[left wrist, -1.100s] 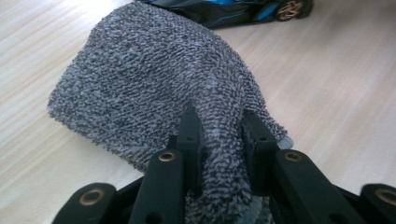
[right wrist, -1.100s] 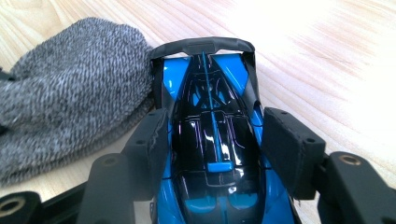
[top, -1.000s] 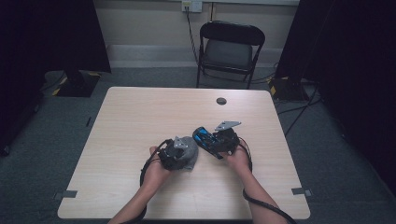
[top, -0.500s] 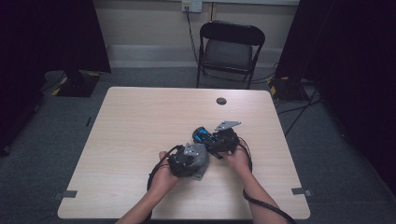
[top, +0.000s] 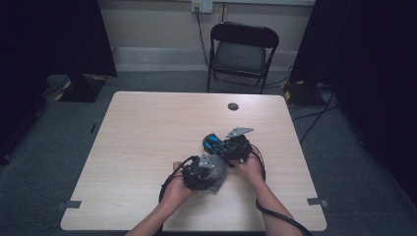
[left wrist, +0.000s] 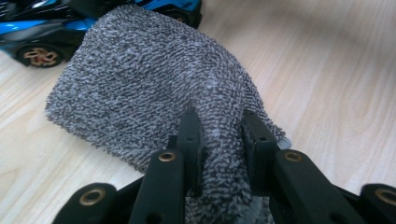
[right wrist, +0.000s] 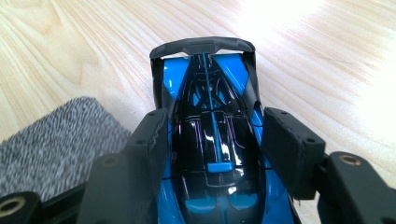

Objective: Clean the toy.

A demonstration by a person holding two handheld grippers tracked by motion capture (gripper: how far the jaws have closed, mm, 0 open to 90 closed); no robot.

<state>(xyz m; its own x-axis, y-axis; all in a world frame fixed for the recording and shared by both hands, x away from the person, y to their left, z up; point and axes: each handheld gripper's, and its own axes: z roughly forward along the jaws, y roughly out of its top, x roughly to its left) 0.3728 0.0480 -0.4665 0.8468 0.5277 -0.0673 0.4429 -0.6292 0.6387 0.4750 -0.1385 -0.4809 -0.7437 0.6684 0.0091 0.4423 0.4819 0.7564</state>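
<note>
Seemingly mid-wipe: left gripper pinches the grey cloth beside the blue toy car, which right gripper clamps; wiping remains.

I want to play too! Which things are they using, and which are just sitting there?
In use:
toy car, held by the right gripper
grey cloth, pinched by the left gripper

Just lying about:
small dark disc on the table
chair

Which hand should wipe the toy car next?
Probably the left. Its left gripper already has its jaws pinched on the grey cloth, whose edge lies right beside the blue toy car. The right gripper is busy: its jaws hold the car's sides on the table.
</note>
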